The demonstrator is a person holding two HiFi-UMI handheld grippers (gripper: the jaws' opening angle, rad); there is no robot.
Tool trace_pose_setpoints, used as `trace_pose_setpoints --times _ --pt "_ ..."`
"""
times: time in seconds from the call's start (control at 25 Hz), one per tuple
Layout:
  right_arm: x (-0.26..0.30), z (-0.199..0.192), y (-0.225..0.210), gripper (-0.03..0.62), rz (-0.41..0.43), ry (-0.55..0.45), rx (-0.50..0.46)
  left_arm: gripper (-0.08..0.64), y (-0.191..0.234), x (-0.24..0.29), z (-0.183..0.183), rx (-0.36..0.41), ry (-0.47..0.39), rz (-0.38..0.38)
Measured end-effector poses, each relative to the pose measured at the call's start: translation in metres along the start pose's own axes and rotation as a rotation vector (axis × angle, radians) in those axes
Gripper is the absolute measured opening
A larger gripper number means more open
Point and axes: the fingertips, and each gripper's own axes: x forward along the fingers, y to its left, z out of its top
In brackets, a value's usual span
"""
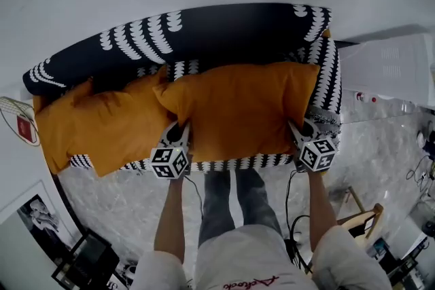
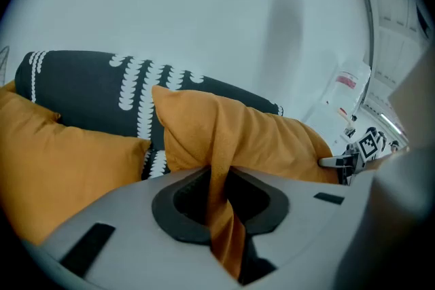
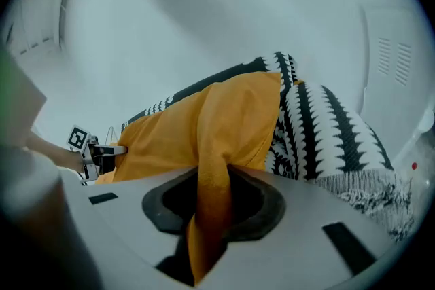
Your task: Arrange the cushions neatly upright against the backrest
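A large orange cushion (image 1: 241,109) is held over the seat of a black sofa with white leaf print (image 1: 204,34). My left gripper (image 1: 178,139) is shut on the cushion's near left corner (image 2: 221,214), with fabric pinched between its jaws. On the near right corner (image 3: 207,214), my right gripper (image 1: 299,134) is shut as well. A second orange cushion (image 1: 95,125) lies on the sofa's left part, leaning toward the backrest (image 2: 75,88). Across the cushion (image 2: 272,139), the right gripper (image 2: 353,156) shows in the left gripper view, and the left gripper (image 3: 98,154) shows in the right gripper view.
The sofa stands against a pale wall. A white appliance (image 1: 391,68) sits to its right on the marble floor (image 1: 387,153). A wooden stool (image 1: 360,214) and cables lie at lower right. Framed pictures (image 1: 37,214) rest at lower left.
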Motion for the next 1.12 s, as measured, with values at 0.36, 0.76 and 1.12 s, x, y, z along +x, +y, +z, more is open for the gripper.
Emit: trace_pose_setpoints --times 0.36,0.76,1.12 --pt "0.038 0.12 -0.013 0.115 0.019 -0.194 -0.119 0.081 0.003 0.026 0.11 0.046 -0.197 -0.006" --pt "0.076 0.17 -0.041 0.139 -0.005 -0.291 -0.102 0.083 0.009 0.075 0.183 0.054 -0.275 -0.023" --pt "0.101 0.13 -0.071 0.158 -0.086 -0.187 -0.126 0.1 0.021 0.112 0.134 0.049 -0.13 -0.026"
